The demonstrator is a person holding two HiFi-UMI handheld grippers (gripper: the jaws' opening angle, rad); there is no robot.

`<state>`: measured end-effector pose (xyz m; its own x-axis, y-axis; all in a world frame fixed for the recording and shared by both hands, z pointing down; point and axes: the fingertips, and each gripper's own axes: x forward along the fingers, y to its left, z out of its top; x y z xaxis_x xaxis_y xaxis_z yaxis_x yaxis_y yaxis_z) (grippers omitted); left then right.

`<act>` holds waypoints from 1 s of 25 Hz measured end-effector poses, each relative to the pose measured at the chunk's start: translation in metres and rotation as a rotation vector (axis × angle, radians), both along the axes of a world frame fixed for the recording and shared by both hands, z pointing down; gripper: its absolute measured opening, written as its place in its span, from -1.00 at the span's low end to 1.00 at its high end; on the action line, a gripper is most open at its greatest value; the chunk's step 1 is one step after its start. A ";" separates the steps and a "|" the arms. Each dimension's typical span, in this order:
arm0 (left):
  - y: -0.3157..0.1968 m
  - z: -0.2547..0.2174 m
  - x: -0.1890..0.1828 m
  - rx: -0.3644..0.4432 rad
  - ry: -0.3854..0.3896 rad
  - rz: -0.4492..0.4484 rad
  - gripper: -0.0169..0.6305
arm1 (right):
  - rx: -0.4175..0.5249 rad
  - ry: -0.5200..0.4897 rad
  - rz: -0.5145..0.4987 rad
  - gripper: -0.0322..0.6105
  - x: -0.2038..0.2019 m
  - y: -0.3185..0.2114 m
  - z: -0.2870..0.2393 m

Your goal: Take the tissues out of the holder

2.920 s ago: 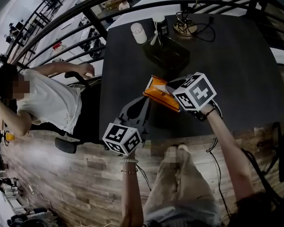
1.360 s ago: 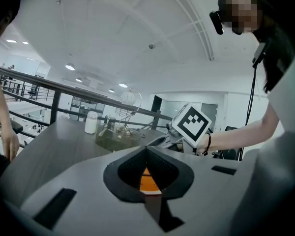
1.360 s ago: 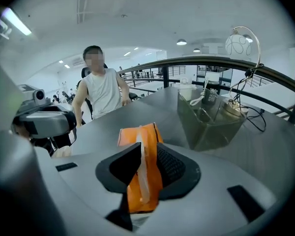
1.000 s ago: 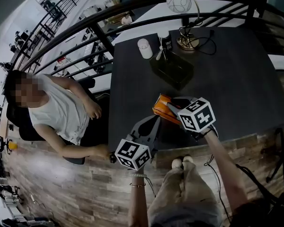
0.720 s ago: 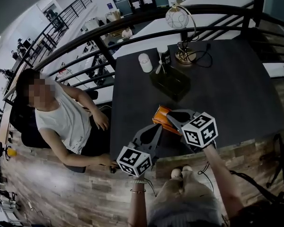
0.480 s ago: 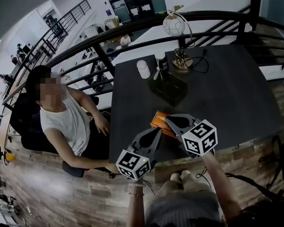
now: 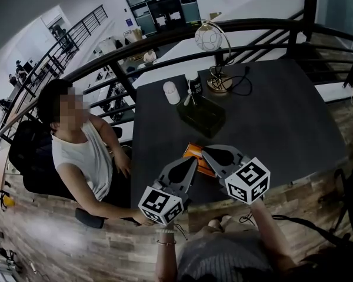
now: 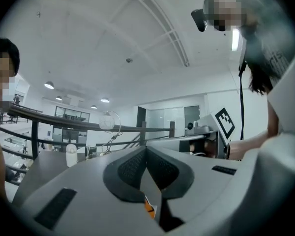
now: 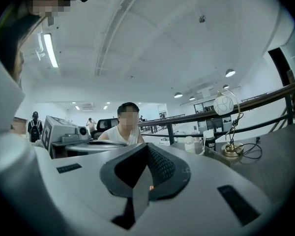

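The flat orange tissue packet (image 7: 193, 151) lies on the dark tabletop (image 7: 282, 116) close to its near edge. It is already outside the dark rectangular holder (image 7: 201, 115), which stands at 12 o'clock from it, near but apart. Whether anything remains inside that holder I cannot tell.

Both tools hang over the packet and point level. The left gripper (image 7: 192, 163) has its jaws pressed together on nothing, and only a sliver of orange shows beneath them in its own view. The right gripper (image 7: 205, 151) is likewise closed and empty.

From the left fingertips the packet sits at about 1 o'clock and below. From the right fingertips it sits at about 8 o'clock and below. Its long axis seems to run from 10 o'clock to 4 o'clock, roughly in line with the right gripper and crosswise to the left one.

Neither hand looks clearly nearer. To my eye, any fresh grasp would call for parting the jaws and dipping down first. A seated person (image 7: 76, 151) sits at 9 o'clock.
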<state>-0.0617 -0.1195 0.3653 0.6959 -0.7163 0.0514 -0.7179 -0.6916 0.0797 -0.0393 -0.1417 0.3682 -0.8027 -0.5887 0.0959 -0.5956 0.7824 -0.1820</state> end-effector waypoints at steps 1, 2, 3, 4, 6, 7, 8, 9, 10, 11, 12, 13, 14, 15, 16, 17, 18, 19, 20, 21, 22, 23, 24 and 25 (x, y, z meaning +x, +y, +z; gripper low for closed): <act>-0.001 -0.002 0.001 0.005 0.002 0.003 -0.92 | 0.010 -0.002 0.002 -0.86 0.001 0.000 -0.002; -0.003 -0.003 0.001 0.006 0.003 0.007 -0.92 | 0.015 -0.010 0.002 -0.86 0.001 0.000 -0.004; -0.004 -0.003 0.002 0.003 0.003 0.011 -0.92 | 0.017 -0.019 0.002 -0.86 0.002 0.000 -0.006; -0.004 -0.001 0.002 -0.001 0.000 0.014 -0.92 | 0.019 -0.026 0.003 -0.86 0.003 0.000 -0.008; -0.004 0.002 0.002 -0.007 -0.007 0.014 -0.92 | 0.033 -0.026 0.004 -0.86 0.004 0.001 -0.009; -0.005 0.001 0.002 -0.006 -0.008 0.013 -0.92 | 0.042 -0.025 0.002 -0.86 0.004 0.001 -0.010; -0.006 0.000 0.001 -0.003 -0.008 0.012 -0.92 | 0.049 -0.026 -0.001 -0.86 0.003 0.000 -0.010; -0.007 -0.001 0.001 0.001 -0.008 0.010 -0.92 | 0.055 -0.027 -0.005 -0.86 0.003 -0.001 -0.011; -0.009 -0.003 0.001 0.006 -0.008 0.008 -0.92 | 0.061 -0.028 -0.009 -0.86 0.002 -0.002 -0.011; -0.010 -0.004 0.001 0.011 -0.009 0.008 -0.92 | 0.065 -0.028 -0.012 -0.86 0.001 -0.003 -0.011; -0.011 -0.005 0.001 0.014 -0.011 0.007 -0.92 | 0.067 -0.028 -0.015 -0.86 0.001 -0.004 -0.011; -0.011 -0.006 0.000 0.016 -0.012 0.005 -0.92 | 0.067 -0.028 -0.017 -0.86 0.001 -0.004 -0.010; -0.012 -0.007 0.000 0.017 -0.012 0.004 -0.92 | 0.065 -0.028 -0.019 -0.86 0.001 -0.004 -0.009; -0.012 -0.006 0.000 0.017 -0.013 0.002 -0.92 | 0.062 -0.029 -0.020 -0.86 0.001 -0.004 -0.007; -0.013 -0.006 -0.001 0.017 -0.013 0.000 -0.92 | 0.060 -0.029 -0.020 -0.86 0.001 -0.005 -0.005; -0.013 -0.005 -0.002 0.016 -0.012 -0.002 -0.92 | 0.058 -0.029 -0.019 -0.86 0.001 -0.007 -0.003; -0.014 -0.005 -0.002 0.014 -0.012 -0.004 -0.92 | 0.057 -0.027 -0.018 -0.86 0.000 -0.008 -0.001; -0.015 -0.003 -0.002 0.013 -0.011 -0.005 -0.92 | 0.058 -0.024 -0.017 -0.86 0.000 -0.009 0.000; -0.015 -0.002 -0.002 0.011 -0.011 -0.005 -0.92 | 0.060 -0.022 -0.017 -0.86 0.000 -0.010 0.001; -0.016 -0.002 -0.002 0.011 -0.012 -0.006 -0.92 | 0.062 -0.021 -0.017 -0.86 0.000 -0.011 0.002; -0.016 -0.001 -0.001 0.010 -0.013 -0.006 -0.92 | 0.063 -0.019 -0.017 -0.86 0.001 -0.011 0.002; -0.016 -0.001 -0.001 0.009 -0.013 -0.006 -0.92 | 0.064 -0.019 -0.017 -0.86 0.001 -0.012 0.003; -0.016 -0.002 0.000 0.009 -0.013 -0.007 -0.92 | 0.064 -0.019 -0.017 -0.86 0.001 -0.012 0.003; -0.016 -0.003 0.000 0.009 -0.013 -0.006 -0.92 | 0.064 -0.019 -0.018 -0.86 0.001 -0.012 0.002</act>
